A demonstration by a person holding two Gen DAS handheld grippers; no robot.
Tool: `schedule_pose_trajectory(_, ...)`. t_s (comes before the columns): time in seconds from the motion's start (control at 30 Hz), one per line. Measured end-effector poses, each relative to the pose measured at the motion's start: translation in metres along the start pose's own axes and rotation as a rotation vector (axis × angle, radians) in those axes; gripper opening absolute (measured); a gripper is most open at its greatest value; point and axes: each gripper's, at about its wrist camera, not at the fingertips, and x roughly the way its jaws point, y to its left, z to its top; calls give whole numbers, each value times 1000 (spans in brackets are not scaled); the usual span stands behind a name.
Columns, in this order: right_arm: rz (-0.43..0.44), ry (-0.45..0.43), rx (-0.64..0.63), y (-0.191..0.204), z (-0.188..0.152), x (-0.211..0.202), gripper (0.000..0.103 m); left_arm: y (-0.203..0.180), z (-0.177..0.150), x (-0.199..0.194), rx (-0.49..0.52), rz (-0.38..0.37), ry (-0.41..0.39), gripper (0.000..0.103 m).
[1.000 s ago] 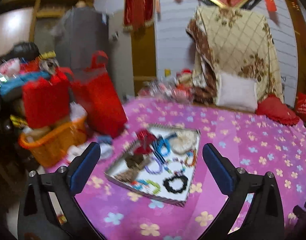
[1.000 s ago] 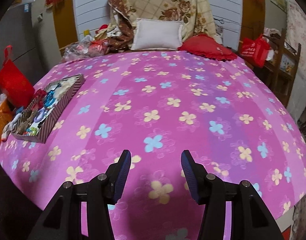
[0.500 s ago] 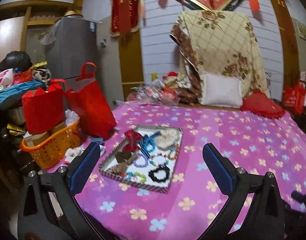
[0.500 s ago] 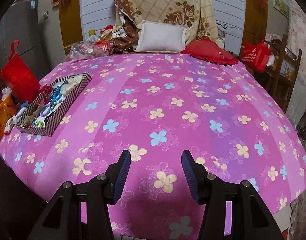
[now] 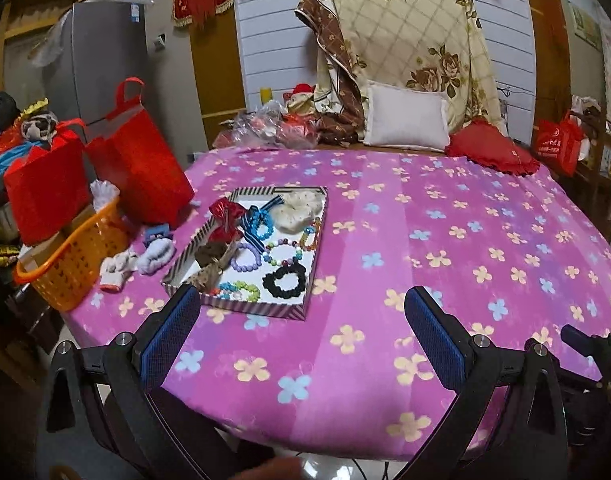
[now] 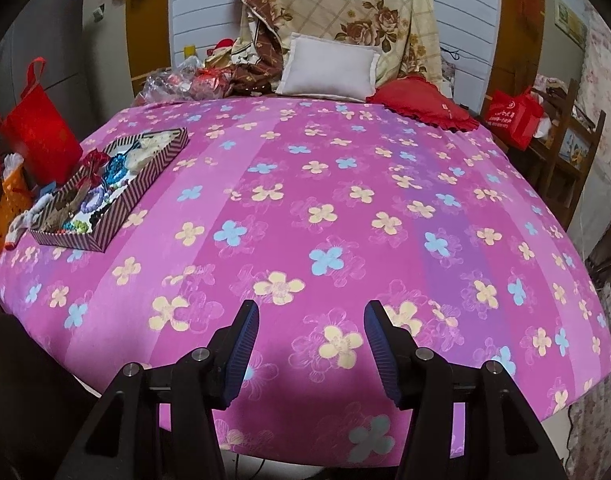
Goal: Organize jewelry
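A striped shallow box (image 5: 265, 310) (image 6: 145, 172) lies on the left part of a round table under a pink flowered cloth (image 5: 445, 240). Inside it are several bracelets and hair ties: a black scrunchie (image 5: 284, 279), a purple bead bracelet (image 5: 246, 258), a red bow (image 5: 224, 216), a cream scrunchie (image 5: 297, 208). My left gripper (image 5: 301, 316) hangs open above the table's near edge, just short of the box, nothing between its fingers. My right gripper (image 6: 311, 328) is open over the bare cloth, well right of the box, with nothing in it.
An orange basket (image 5: 69, 264), red bags (image 5: 141, 168) and white socks (image 5: 145, 256) crowd the table's left edge. A white cushion (image 5: 405, 120), a red cushion (image 5: 493, 152) and a draped chair stand behind. The other gripper's dark tip (image 5: 585, 344) shows at the right.
The left view has pulled back and swung right, so the box sits farther off and more to the left. The right view shifted slightly toward the box. Both grippers stay open.
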Motion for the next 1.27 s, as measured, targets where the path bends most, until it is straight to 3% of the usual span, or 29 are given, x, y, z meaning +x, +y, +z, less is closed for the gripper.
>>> schedule_pose_trajectory(0.37,-9,30,-14,6,-3,8,53,5,-7,16,-30,-35,91,102)
schedule_pose_trajectory(0.87,10,36,-63,25,-9,10,53,7,-12,21,-26,-38,75,102)
schedule_pose_trajectory(1.0,26,43,-90,36,-6,11,53,14,-12,23,-39,-19,81,102)
schedule_pose_trajectory(1.27,52,53,-88,43,4,14,53,42,-13,36,-100,105,120,102)
